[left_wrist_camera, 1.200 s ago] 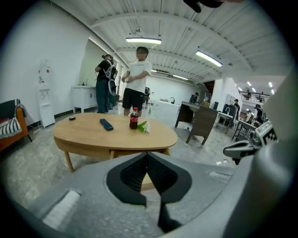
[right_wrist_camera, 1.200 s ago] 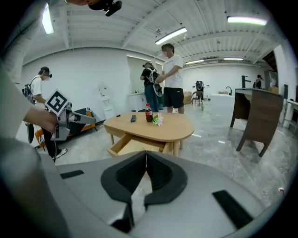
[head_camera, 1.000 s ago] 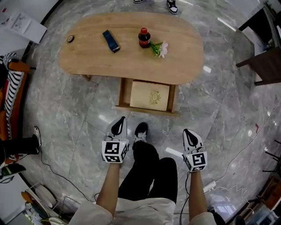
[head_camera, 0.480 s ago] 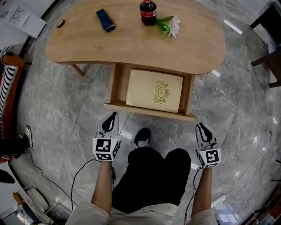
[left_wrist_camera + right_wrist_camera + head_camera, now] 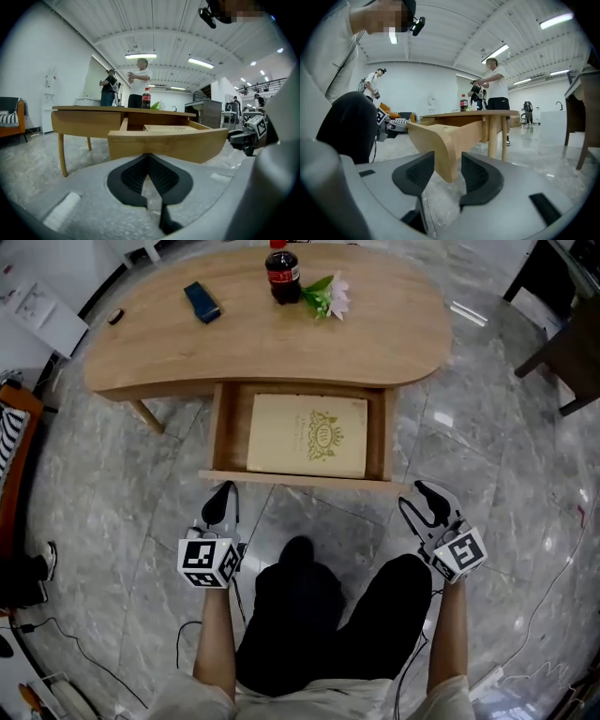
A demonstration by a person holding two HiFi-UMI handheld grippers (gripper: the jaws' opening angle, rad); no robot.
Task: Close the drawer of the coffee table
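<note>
Drawer (image 5: 281, 477) sticks out of worktop (image 5: 375, 343) toward me, front running L-R. My L gripper (image 5: 223, 489) jaws pressed together; R gripper (image 5: 411, 494) jaws opening, drawer corner seen between.

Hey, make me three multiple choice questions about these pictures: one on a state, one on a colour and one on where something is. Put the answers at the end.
1. The drawer is: A) shut flush; B) pulled out; C) lifted right out.
2. The book in the drawer is: A) cream; B) blue; C) black.
3. The cola bottle stands: A) in the drawer; B) on the book; C) on the tabletop beside the flower.

Answers:
1 B, the head view looks straight into its open inside.
2 A, its cover is pale cream with a gold emblem.
3 C, it stands near the tabletop's far edge, next to the flower.
</note>
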